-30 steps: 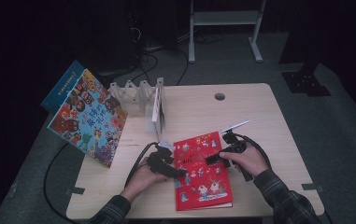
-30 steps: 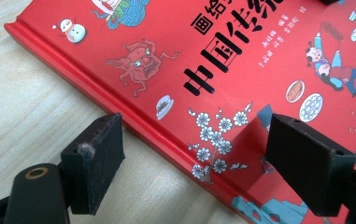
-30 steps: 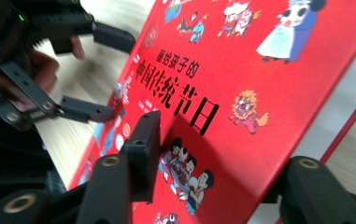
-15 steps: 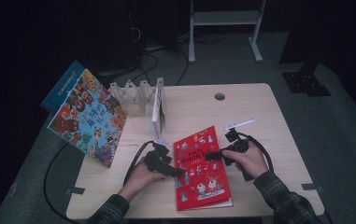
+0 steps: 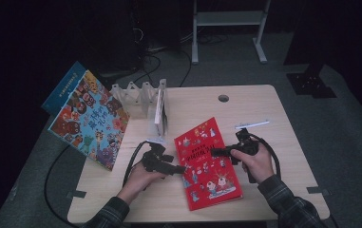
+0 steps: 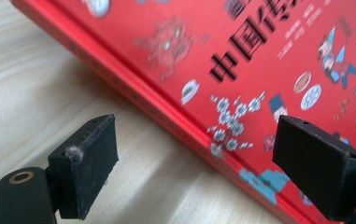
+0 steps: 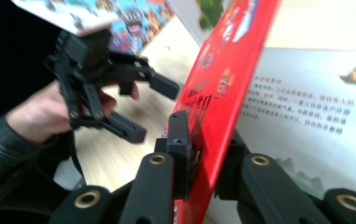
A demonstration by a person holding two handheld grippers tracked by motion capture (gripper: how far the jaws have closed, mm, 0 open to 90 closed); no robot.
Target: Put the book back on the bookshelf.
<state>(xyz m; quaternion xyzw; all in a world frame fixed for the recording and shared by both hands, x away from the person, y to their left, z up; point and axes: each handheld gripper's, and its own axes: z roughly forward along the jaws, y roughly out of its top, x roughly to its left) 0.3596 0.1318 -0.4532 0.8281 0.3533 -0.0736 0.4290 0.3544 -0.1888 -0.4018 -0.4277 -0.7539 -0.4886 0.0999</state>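
Pale wood table point(image 5: 283, 114) w/ red book point(image 5: 207, 164), dark room

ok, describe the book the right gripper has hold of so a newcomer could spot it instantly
Start at the wooden table; near its front edge, between the person's two hands, lies the red book. The right gripper is shut on its cover edge, and the left gripper stands open at its spine. Unlike the blue picture book propped at the table's left, it is bright red with black Chinese characters.
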